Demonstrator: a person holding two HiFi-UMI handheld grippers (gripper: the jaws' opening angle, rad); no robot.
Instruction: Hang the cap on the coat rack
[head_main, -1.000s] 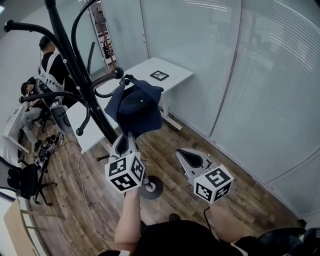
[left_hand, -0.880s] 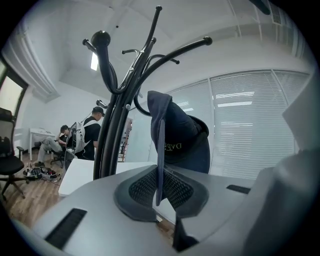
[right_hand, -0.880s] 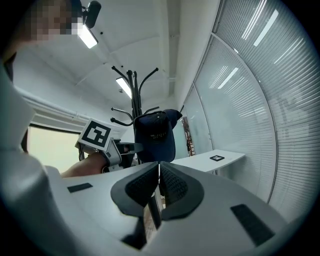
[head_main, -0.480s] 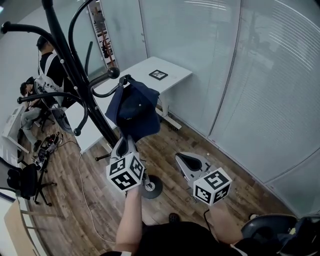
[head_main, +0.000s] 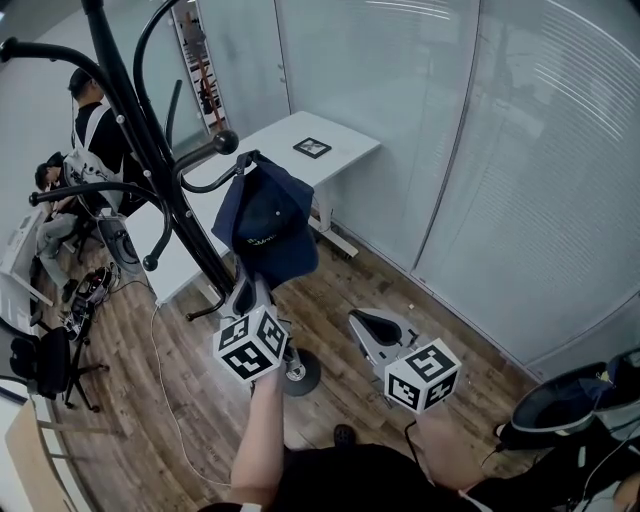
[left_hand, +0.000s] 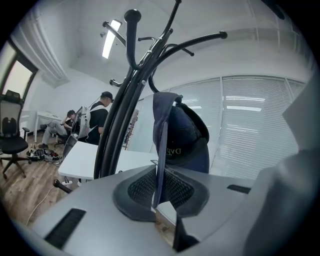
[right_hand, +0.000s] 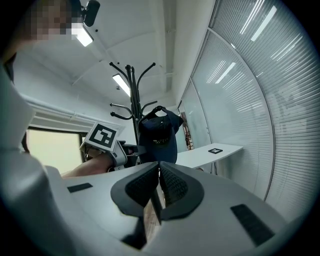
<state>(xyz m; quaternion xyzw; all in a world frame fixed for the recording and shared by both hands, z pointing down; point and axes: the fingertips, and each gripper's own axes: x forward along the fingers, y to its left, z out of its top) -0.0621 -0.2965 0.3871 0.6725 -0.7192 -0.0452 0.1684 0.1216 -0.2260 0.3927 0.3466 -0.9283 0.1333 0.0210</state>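
A navy cap hangs by its back strap over a curved hook of the black coat rack. My left gripper is right below it, with the brim's edge between its pads. The pads still touch the brim while the jaws are opening slightly. In the left gripper view the cap hangs beside the rack's pole. My right gripper is lower and to the right, shut with nothing in it. Its own view shows the cap and the left gripper's marker cube.
The rack's round base stands on the wood floor. A white table with a square marker is behind the rack. Glass walls with blinds close off the right. People sit at far left; a black chair is lower right.
The cap and left gripper have shifted slightly up and left in view; the grip on the brim holds. A black chair has come into view at lower right.
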